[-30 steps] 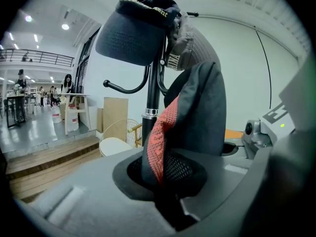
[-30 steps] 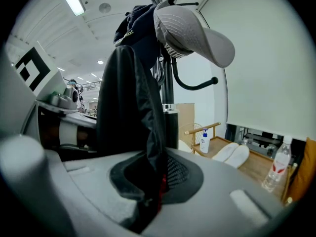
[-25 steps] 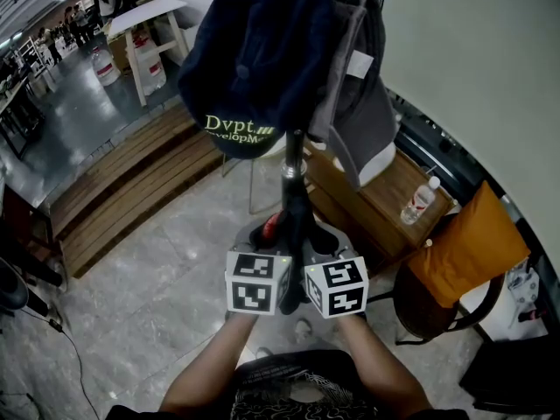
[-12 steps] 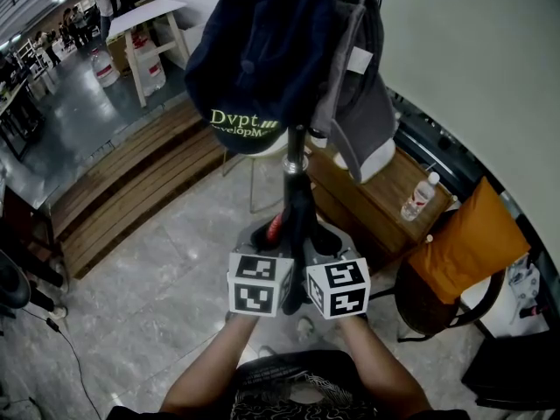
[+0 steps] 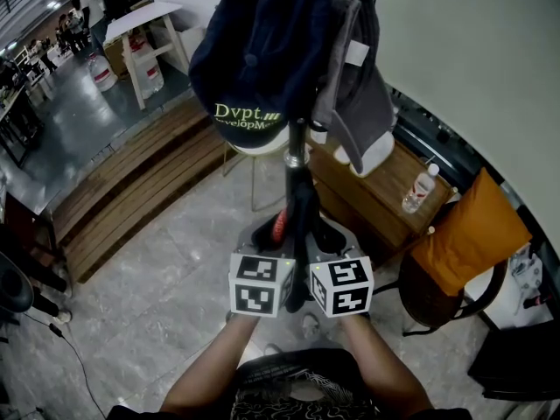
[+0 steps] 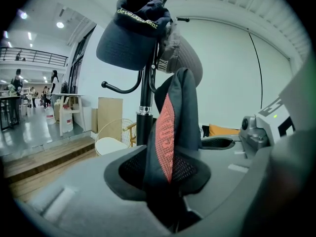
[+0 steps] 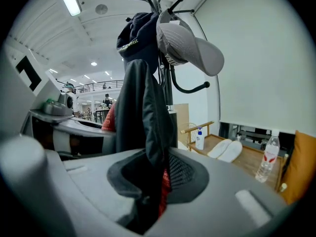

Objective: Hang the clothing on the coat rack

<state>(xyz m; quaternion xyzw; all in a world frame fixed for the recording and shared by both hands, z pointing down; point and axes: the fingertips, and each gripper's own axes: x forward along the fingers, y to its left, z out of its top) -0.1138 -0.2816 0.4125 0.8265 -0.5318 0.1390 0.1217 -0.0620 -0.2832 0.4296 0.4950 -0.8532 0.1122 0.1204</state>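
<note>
A black coat rack (image 5: 296, 160) stands just ahead, with a navy cap (image 5: 258, 51) and a grey cap (image 5: 363, 103) hanging on its upper hooks. I hold a dark garment with a red mesh strip (image 5: 296, 221) up against the pole. My left gripper (image 5: 267, 236) and right gripper (image 5: 328, 239) are side by side, each shut on the garment. In the left gripper view the garment (image 6: 173, 127) rises out of the shut left gripper (image 6: 165, 184) in front of the pole (image 6: 143, 112). In the right gripper view the right gripper (image 7: 153, 181) pinches the garment (image 7: 143, 112) below the grey cap (image 7: 190, 43).
A low wooden bench (image 5: 385, 204) with a plastic bottle (image 5: 418, 189) and white slippers (image 5: 372, 156) stands right of the rack. An orange cushion (image 5: 468, 239) lies on a dark chair. A wooden step platform (image 5: 131, 182) runs at the left, a white table (image 5: 149, 20) beyond it.
Both grippers have shifted slightly right and toward me with the garment still held. The caps look a little nearer in the head view.
</note>
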